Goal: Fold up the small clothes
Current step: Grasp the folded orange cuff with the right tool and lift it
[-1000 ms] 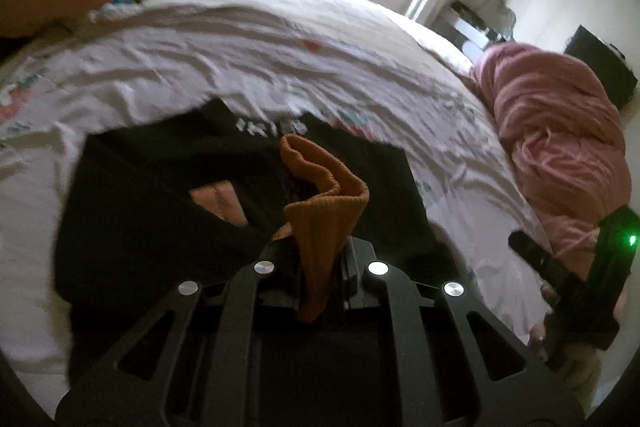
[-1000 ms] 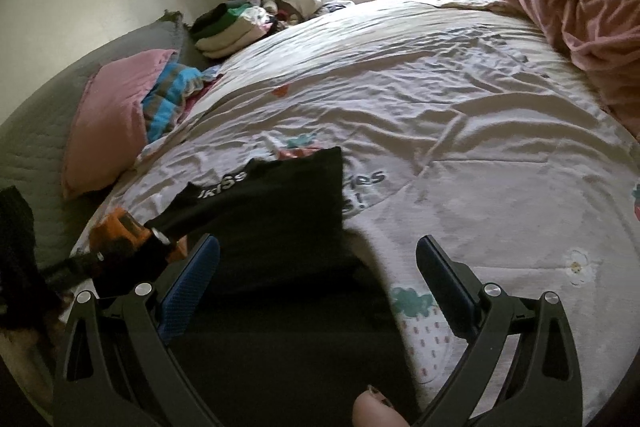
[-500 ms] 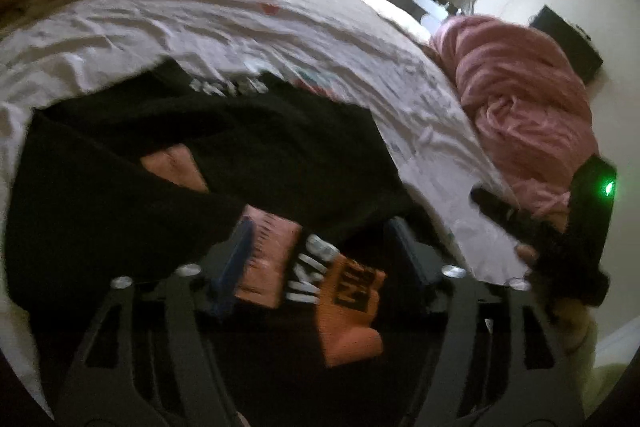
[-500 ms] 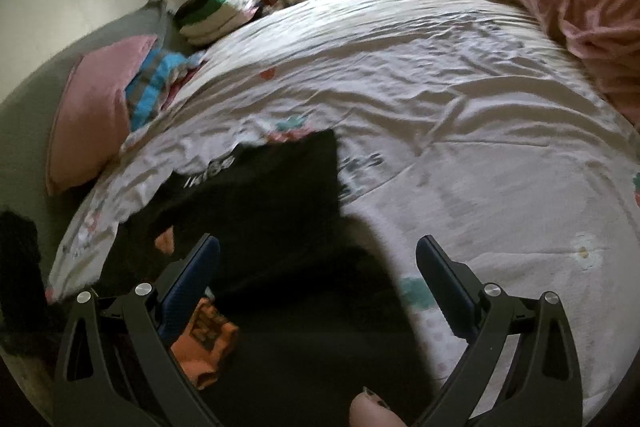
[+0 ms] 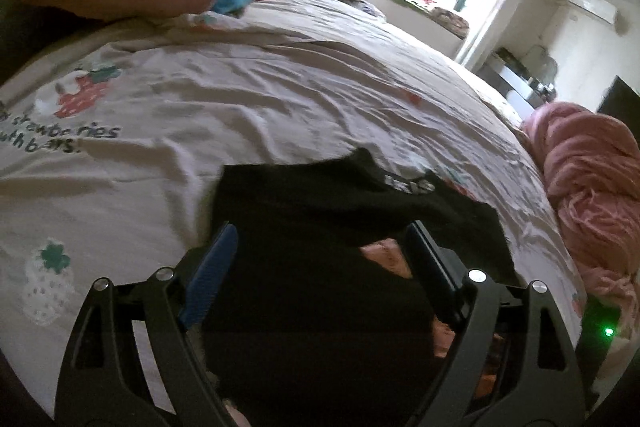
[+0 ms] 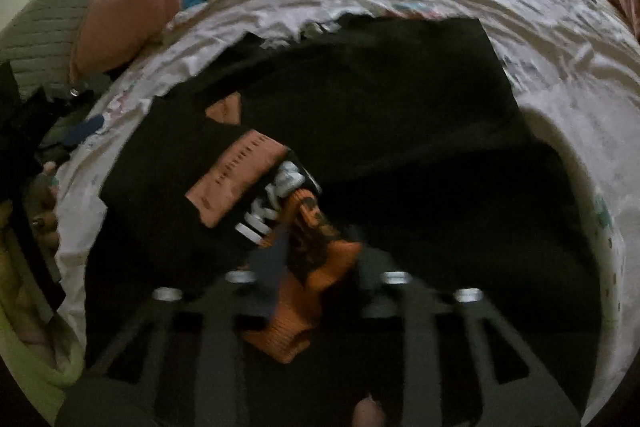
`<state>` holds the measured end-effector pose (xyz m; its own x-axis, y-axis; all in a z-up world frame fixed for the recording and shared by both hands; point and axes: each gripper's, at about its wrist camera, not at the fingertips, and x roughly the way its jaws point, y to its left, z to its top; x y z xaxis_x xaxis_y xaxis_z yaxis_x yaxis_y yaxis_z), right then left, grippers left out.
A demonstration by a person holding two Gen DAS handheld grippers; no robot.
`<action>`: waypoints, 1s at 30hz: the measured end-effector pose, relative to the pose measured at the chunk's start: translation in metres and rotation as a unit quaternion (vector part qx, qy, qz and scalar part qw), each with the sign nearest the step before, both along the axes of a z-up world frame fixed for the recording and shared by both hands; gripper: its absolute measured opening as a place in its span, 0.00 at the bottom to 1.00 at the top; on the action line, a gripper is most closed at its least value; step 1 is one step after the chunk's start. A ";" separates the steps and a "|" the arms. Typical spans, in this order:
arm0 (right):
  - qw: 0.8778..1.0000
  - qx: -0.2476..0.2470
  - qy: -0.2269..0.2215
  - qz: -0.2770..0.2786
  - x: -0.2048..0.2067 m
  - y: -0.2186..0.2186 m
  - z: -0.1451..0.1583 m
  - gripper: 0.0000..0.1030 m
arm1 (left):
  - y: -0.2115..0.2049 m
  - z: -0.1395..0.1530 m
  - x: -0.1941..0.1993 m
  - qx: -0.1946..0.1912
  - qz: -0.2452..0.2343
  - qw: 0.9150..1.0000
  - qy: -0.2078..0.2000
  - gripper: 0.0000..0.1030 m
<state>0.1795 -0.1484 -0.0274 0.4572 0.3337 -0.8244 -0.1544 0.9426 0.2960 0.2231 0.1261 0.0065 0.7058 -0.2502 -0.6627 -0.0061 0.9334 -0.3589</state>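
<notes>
On the bedsheet (image 5: 248, 115), black garment (image 5: 320, 227) under opening, empty left tongs (image 5: 320, 259); right tongs (image 6: 316, 267) clamped on its orange cuff (image 6: 304, 291).

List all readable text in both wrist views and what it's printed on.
"strawberries" on the bed sheet, beside a strawberry drawing.
Line below it, roughly "with bears": partly blurred, reading uncertain.
White letters on the black garment: too blurred to read.
White letters on the garment's sleeve, possibly "IK": only partly legible.

Left gripper (image 5: 320, 259), jaws opening, over black garment (image 5: 320, 211) on bedsheet (image 5: 240, 99)
</notes>
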 end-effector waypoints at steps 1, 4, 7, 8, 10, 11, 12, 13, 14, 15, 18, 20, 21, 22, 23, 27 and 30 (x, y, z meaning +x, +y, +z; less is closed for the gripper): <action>1.000 -0.005 -0.015 0.009 -0.001 0.003 0.007 0.08 | 0.008 0.000 0.001 -0.005 0.011 1.000 0.001 0.76; 0.996 -0.037 -0.071 0.038 0.000 0.014 0.034 0.07 | 0.034 0.003 0.001 -0.031 0.039 0.999 -0.005 0.76; 0.989 -0.056 -0.122 0.066 0.010 0.021 0.066 0.07 | 0.049 0.007 -0.002 -0.033 0.063 0.997 -0.011 0.76; 0.984 -0.066 -0.143 0.077 0.016 0.024 0.080 0.07 | 0.052 0.007 -0.003 -0.034 0.066 0.997 -0.012 0.76; 0.977 -0.079 -0.175 0.096 0.024 0.030 0.100 0.07 | 0.056 0.007 -0.003 -0.037 0.070 0.997 -0.012 0.76; 0.973 -0.084 -0.188 0.104 0.028 0.031 0.108 0.07 | 0.055 0.007 -0.003 -0.033 0.068 0.997 -0.011 0.76; 0.968 -0.093 -0.204 0.111 0.034 0.032 0.117 0.07 | 0.054 0.007 -0.003 -0.029 0.067 0.997 -0.011 0.76; 0.966 -0.099 -0.210 0.112 0.039 0.031 0.121 0.07 | 0.052 0.006 -0.002 -0.024 0.064 0.998 -0.010 0.76; 0.965 -0.107 -0.214 0.110 0.045 0.030 0.125 0.07 | 0.049 0.005 -0.001 -0.021 0.059 0.998 -0.009 0.76; 0.964 -0.111 -0.214 0.108 0.050 0.029 0.126 0.07 | 0.047 0.005 -0.001 -0.020 0.056 0.998 -0.008 0.76; 0.964 -0.130 -0.213 0.096 0.062 0.022 0.123 0.07 | 0.041 0.003 0.001 -0.007 0.050 0.999 -0.006 0.76; 0.964 -0.139 -0.208 0.087 0.065 0.017 0.117 0.07 | 0.037 0.002 0.002 0.002 0.048 0.999 -0.005 0.76; 0.965 -0.142 -0.204 0.082 0.066 0.014 0.113 0.07 | 0.036 0.000 0.003 0.004 0.046 0.999 -0.003 0.76; 0.967 -0.145 -0.198 0.075 0.068 0.010 0.107 0.07 | 0.034 -0.001 0.004 0.005 0.043 0.999 -0.001 0.76; 0.968 -0.146 -0.190 0.068 0.069 0.006 0.101 0.07 | 0.032 -0.002 0.004 0.007 0.041 0.999 0.000 0.76; 0.973 -0.150 -0.167 0.054 0.071 -0.002 0.082 0.07 | 0.021 -0.007 0.007 0.024 0.030 0.999 0.007 0.76; 0.974 -0.157 -0.156 0.046 0.072 -0.004 0.072 0.08 | 0.011 -0.012 0.009 0.037 0.020 0.999 0.013 0.76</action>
<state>0.2519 -0.1528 0.0448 0.6821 0.1396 -0.7178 -0.2796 0.9568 -0.0796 0.2321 0.1372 -0.0059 0.6965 -0.1722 -0.6966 -0.0516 0.9562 -0.2880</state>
